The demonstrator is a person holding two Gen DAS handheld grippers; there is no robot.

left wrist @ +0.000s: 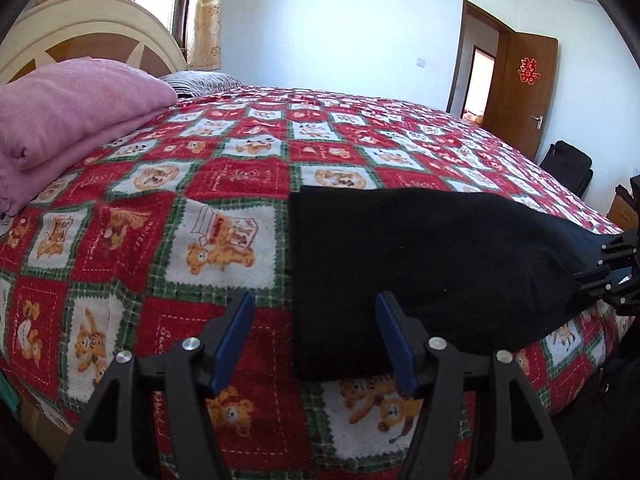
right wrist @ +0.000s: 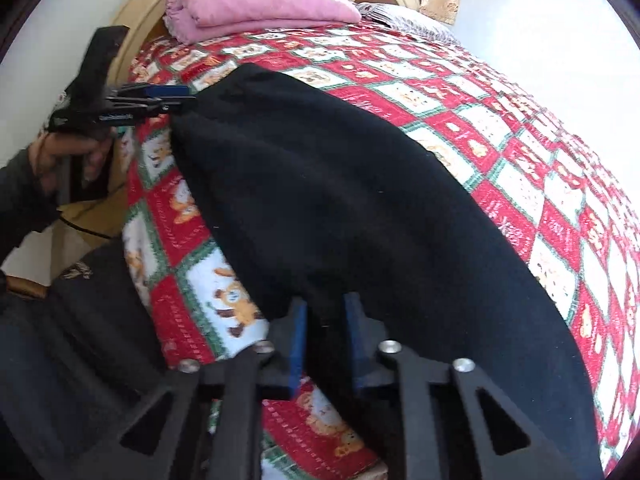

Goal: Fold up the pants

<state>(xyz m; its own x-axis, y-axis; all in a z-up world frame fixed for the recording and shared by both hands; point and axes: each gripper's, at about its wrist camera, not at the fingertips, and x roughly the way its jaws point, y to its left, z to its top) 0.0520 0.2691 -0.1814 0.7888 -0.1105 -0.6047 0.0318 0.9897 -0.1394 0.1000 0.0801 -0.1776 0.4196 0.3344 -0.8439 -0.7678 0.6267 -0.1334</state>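
So it's a bed (left wrist: 240, 184) covered in a red, white and green checked blanket (left wrist: 132, 232) with little bear and tiger cartoons all over it. Black pants (left wrist: 400, 256) are spread flat along the near edge, one end drooping a bit over that side. Up at the headboard end there's a folded pink blanket (left wrist: 72, 104) stacked near the corner, and right beside it a grey striped pillow (left wrist: 200, 82) lying flat against the headboard (left wrist: 80, 28).

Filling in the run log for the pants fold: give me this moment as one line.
stage: gripping ends | left gripper: open, over pants corner | right gripper: shut on pants | surface: patterned bedspread
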